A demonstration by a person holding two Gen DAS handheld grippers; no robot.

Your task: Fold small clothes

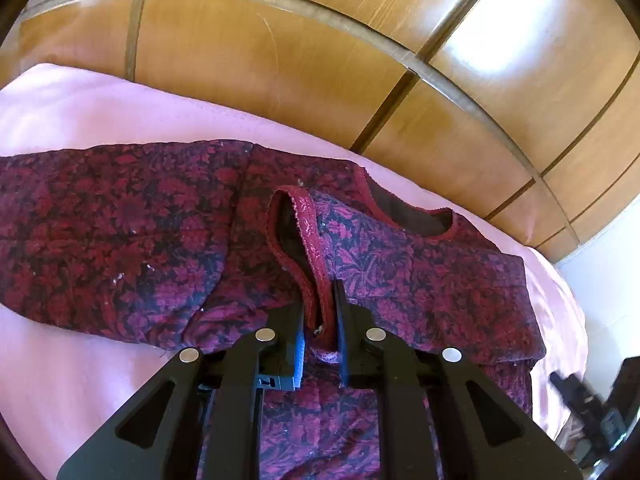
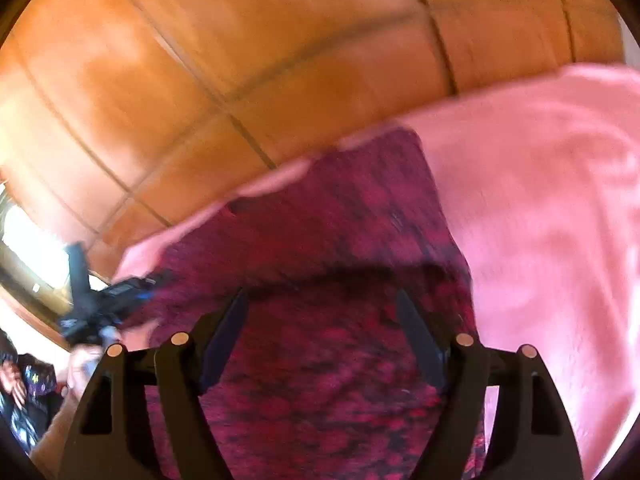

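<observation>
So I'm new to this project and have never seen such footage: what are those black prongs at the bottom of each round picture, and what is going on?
There is no robot. A person holds a two-fingered tool in each hand, each with a fisheye camera looking along its fingers. In the left-hand picture, the left tongs are shut on the trimmed edge of a dark red flowered garment, lying on a pink blanket. In the blurry right-hand picture, the right tongs are open above the same cloth, holding nothing. Wooden panels stand behind.
</observation>
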